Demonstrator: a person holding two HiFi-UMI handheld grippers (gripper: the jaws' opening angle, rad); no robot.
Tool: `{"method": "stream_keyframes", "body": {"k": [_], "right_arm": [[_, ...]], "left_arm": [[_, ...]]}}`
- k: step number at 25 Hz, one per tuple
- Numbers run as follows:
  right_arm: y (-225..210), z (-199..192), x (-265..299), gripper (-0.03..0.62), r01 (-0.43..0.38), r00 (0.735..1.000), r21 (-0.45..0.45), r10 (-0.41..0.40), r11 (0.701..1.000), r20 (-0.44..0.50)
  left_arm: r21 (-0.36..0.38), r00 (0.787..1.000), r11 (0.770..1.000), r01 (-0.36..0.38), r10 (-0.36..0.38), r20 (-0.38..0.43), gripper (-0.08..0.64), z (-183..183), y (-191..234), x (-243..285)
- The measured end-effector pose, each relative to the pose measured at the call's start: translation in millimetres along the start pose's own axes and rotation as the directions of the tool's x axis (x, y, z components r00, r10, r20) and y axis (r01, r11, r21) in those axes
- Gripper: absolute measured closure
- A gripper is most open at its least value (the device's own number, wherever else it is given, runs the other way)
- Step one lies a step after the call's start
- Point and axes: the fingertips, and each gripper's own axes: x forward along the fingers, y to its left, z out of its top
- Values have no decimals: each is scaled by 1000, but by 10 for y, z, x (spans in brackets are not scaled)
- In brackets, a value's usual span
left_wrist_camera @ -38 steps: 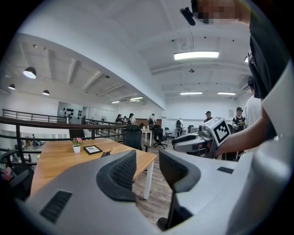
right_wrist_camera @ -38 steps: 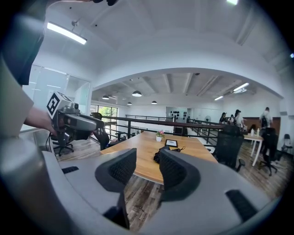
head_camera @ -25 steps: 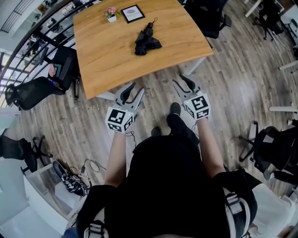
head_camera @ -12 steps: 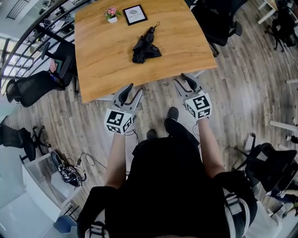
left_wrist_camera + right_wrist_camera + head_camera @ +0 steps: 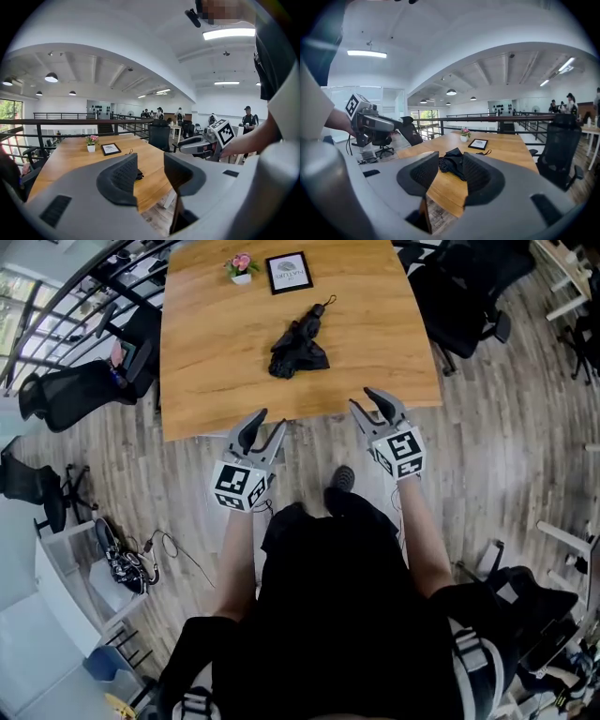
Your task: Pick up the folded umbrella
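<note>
The folded black umbrella [image 5: 298, 345] lies crumpled in the middle of the wooden table [image 5: 206, 352], its strap end pointing toward the far side. Both grippers hover over the floor just short of the table's near edge, well apart from the umbrella. My left gripper [image 5: 267, 423] is open and its jaws are opening further, with nothing between them. My right gripper [image 5: 367, 399] is open and empty too. In the right gripper view the umbrella [image 5: 452, 164] shows far off between the jaws. In the left gripper view the umbrella [image 5: 139, 176] is mostly hidden behind the left jaw.
A small flower pot [image 5: 242, 268] and a framed picture [image 5: 289, 273] stand at the table's far edge. Black office chairs sit to the right [image 5: 459, 296] and left [image 5: 75, 399] of the table. A railing runs along the far left.
Both grippers have moved forward to the table's near edge, and the table with the umbrella lies closer in the head view. The umbrella has not moved on the table.
</note>
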Motion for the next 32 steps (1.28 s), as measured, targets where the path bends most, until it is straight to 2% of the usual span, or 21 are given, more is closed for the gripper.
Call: {"method": "stream_keyframes", "body": {"k": [12,19,32], "right_arm": [[-368,-89,101,416,-27,999,7,27,1000,-26],[-520,-110,285,413,-20,999,8,20,1000,-40],[-897,-32,744,411,51,997,40,-48,998,-68]], "left_arm": [[-11,999,999,-48,48,2,361,35,40,401],[-35,998,998,-58,58,-1,330,-3,285,674],[-52,999,998,24,-26,-36,304,12,769,1263]]}}
